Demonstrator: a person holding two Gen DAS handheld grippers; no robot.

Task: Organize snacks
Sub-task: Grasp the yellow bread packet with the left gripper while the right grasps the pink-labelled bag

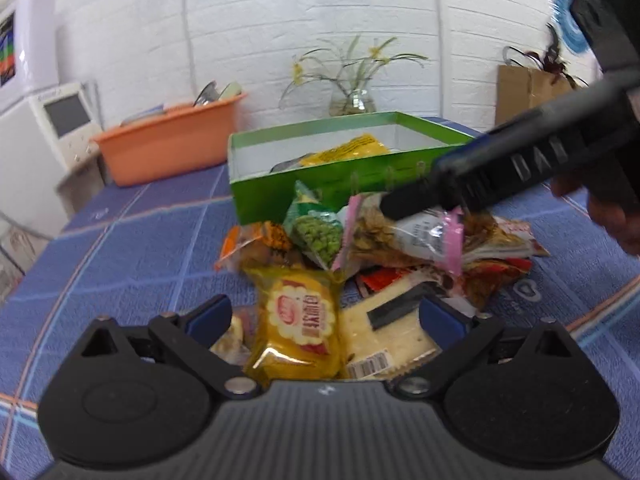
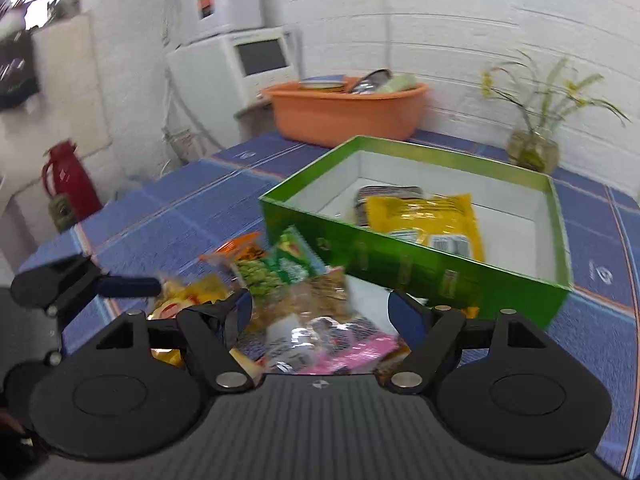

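A pile of snack packs lies on the blue checked cloth in front of a green box (image 1: pixel 280 196) (image 2: pixel 400 268). Inside the box are a yellow pack (image 1: pixel 352 148) (image 2: pixel 424 216) and a dark pack (image 2: pixel 384 194). My left gripper (image 1: pixel 325 316) is open low over the near side of the pile. A yellow biscuit pack (image 1: pixel 296 320) and a white cracker pack (image 1: pixel 384 336) lie between its fingers, untouched. My right gripper (image 2: pixel 322 316) is open above a clear pack with pink edges (image 2: pixel 332 344) (image 1: pixel 400 236). A green pea pack (image 1: pixel 316 228) (image 2: pixel 272 272) lies beside it.
An orange basin (image 1: pixel 168 144) (image 2: pixel 344 116) stands behind the box to the left. A glass vase with a plant (image 1: pixel 352 100) (image 2: pixel 532 152) is at the wall. A brown paper bag (image 1: pixel 520 92) stands at the right. Off the table's left edge are a white appliance (image 2: pixel 256 60) and a red thermos (image 2: pixel 68 184).
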